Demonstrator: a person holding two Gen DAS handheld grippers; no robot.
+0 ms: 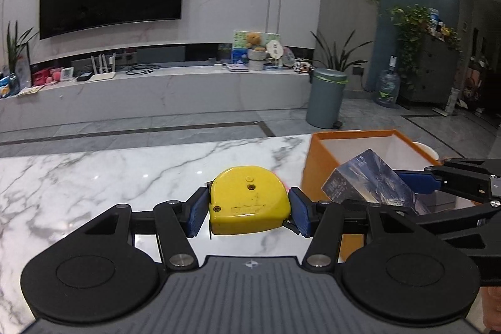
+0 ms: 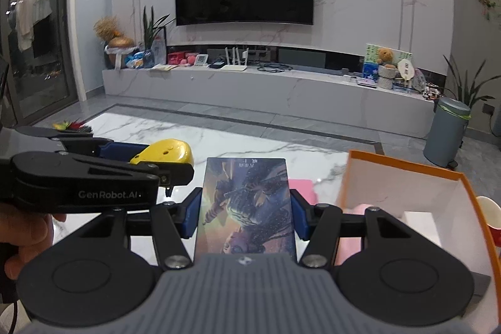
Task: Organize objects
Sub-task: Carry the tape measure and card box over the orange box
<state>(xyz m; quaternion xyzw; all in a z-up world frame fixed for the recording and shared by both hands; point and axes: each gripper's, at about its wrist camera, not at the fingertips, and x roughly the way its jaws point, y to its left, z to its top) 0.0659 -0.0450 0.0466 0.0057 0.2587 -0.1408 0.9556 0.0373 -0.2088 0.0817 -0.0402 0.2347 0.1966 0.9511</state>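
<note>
Left tool (image 1: 249,207) gripping yellow tape measure (image 1: 249,201) above desk (image 1: 94,177), right tool (image 2: 245,213) clamping card box (image 2: 245,208), orange box (image 2: 438,177) just beside

The left gripper (image 1: 249,210) points slightly downward, its blue fingers (image 1: 197,216) pressed on either side of a yellow tape measure (image 1: 249,199). The right gripper (image 2: 245,213) sits just beside it, tilted down alike, fingers (image 2: 191,215) clamped on a dark box (image 2: 245,208). A hand (image 2: 22,237) grips the left gripper's body from behind.
</note>
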